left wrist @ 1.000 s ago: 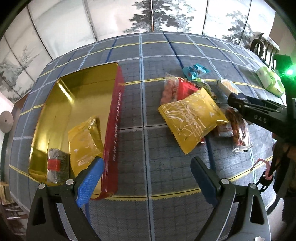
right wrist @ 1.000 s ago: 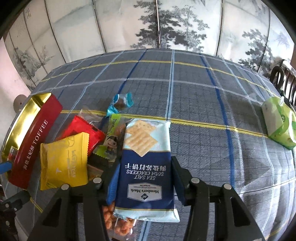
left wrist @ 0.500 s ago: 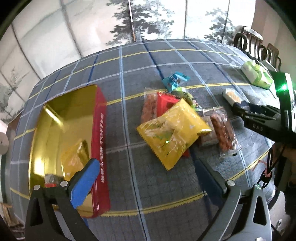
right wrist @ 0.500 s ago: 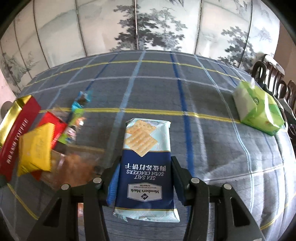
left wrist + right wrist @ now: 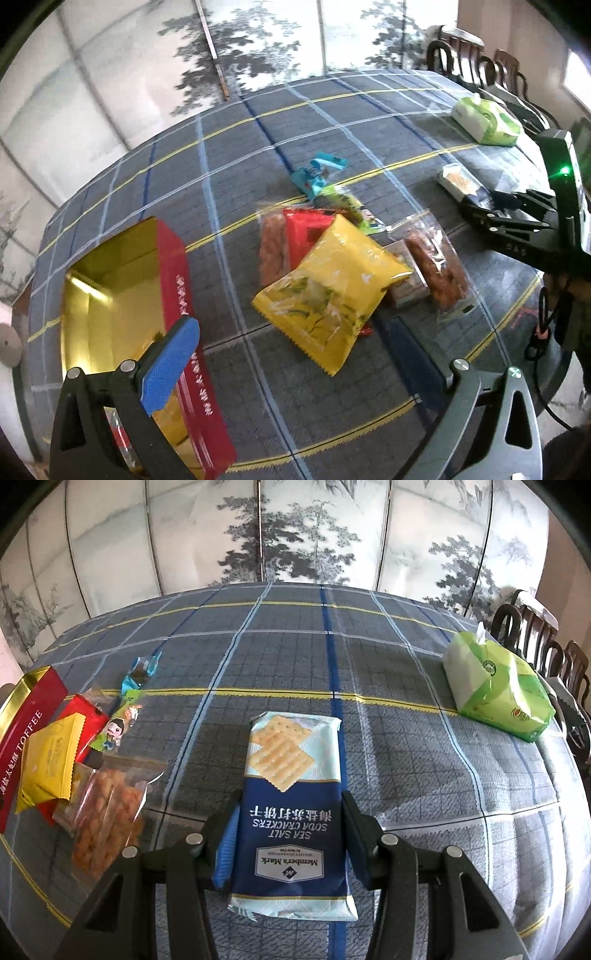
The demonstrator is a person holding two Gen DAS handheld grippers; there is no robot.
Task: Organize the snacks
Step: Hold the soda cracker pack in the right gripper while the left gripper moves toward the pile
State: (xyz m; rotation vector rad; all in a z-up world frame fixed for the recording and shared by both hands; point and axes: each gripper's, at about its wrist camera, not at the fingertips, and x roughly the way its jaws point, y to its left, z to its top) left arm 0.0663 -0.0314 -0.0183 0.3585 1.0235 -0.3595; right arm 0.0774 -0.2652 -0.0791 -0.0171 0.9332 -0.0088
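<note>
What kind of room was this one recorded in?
Likely a home dining room: a large table under a plaid tablecloth, dark wooden chairs along its edge, and a folding screen painted with trees behind.

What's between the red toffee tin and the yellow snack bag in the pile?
Nothing: in the left wrist view, only bare plaid tablecloth separates the red, gold-lined toffee tin from the yellow foil snack bag. The right wrist view compresses that gap.

Daylight is admitted from the right; a bright window is seen at the right edge of the left wrist view. Glare is noted on the gold tin. Soft shadows are cast on the tablecloth. Motion blur is observed across the left view. Strong fisheye curvature and dark vignetted corners are recorded.
</note>
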